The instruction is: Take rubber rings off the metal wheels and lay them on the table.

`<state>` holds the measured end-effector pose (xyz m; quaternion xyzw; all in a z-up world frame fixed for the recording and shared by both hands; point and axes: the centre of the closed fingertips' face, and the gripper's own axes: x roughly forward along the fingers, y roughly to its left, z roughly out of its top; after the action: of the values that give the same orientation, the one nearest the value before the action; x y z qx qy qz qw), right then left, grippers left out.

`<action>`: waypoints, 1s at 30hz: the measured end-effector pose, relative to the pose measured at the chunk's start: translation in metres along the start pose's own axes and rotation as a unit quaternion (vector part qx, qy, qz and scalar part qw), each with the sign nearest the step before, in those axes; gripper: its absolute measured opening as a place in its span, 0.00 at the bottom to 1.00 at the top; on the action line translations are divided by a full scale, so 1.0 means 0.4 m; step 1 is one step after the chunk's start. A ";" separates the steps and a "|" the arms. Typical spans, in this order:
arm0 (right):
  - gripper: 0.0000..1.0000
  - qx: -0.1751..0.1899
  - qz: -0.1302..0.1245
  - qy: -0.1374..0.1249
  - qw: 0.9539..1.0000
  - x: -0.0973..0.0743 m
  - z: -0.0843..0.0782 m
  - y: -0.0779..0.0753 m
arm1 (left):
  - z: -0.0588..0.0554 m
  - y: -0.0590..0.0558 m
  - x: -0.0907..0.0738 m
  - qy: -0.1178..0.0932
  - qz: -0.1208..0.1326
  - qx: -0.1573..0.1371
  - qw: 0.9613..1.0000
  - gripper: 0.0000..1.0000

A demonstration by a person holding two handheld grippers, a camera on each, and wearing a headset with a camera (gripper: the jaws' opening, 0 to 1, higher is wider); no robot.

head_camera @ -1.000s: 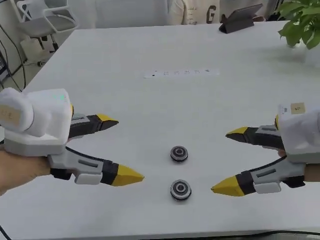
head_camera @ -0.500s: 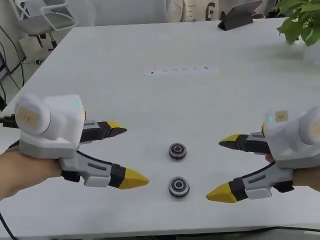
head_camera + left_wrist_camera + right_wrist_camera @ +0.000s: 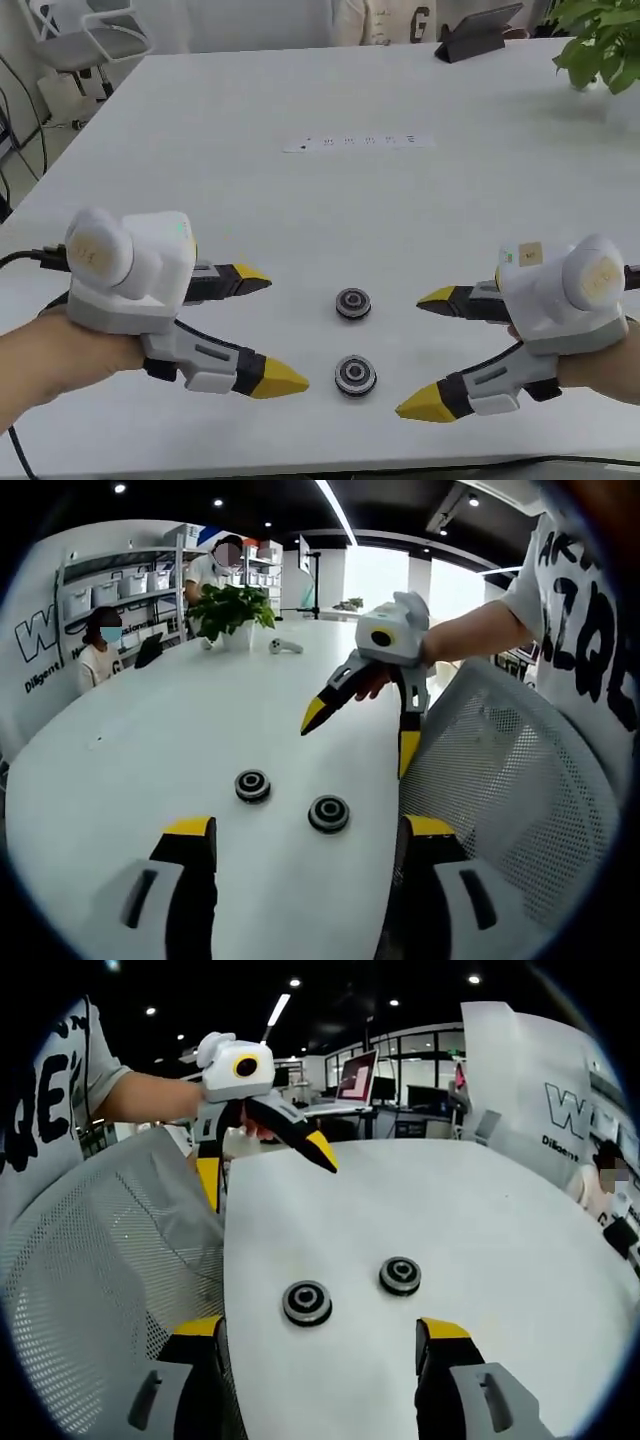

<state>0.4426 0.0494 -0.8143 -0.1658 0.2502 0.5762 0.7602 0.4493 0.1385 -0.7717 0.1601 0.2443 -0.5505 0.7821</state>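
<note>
Left tongs (image 3: 283, 330) and right tongs (image 3: 411, 353) spread, empty
On the table (image 3: 320, 200), near wheel (image 3: 355, 374) lies at 6 o'clock of far wheel (image 3: 352, 303), tongs at 9 and 3; rubber rings too small to make out.

far edge of the table (image 3: 300, 100): a pale top (image 3: 392, 22) is showing a dark "g"; the smaller marks beside it are staying too small to read.

left gripper view, beyond the table: a white wall (image 3: 40, 655) is carrying a large "w" with "diligent" under it, rest cut off. right gripper view is giving the same wall as "w" over "dilige".

near side of the table: a white shirt (image 3: 578, 600) is showing big dark letters, partly "ar" and "zlq"; right gripper view is catching "qe".
</note>
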 end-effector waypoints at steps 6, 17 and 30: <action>0.69 -0.005 0.006 0.005 1.000 0.021 -0.010 0.006 | -0.008 -0.016 0.024 0.008 -0.016 0.004 1.000 0.68; 0.58 -0.012 0.016 0.010 1.000 0.043 -0.017 0.018 | -0.023 -0.023 0.049 0.017 -0.031 0.008 0.999 0.61; 0.47 -0.007 0.027 0.012 1.000 0.071 -0.024 0.016 | -0.042 -0.027 0.085 0.030 -0.043 0.007 0.999 0.51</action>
<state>0.4407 0.0685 -0.8381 -0.1713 0.2597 0.5966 0.7398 0.4452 0.1170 -0.8043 0.1710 0.2704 -0.5798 0.7493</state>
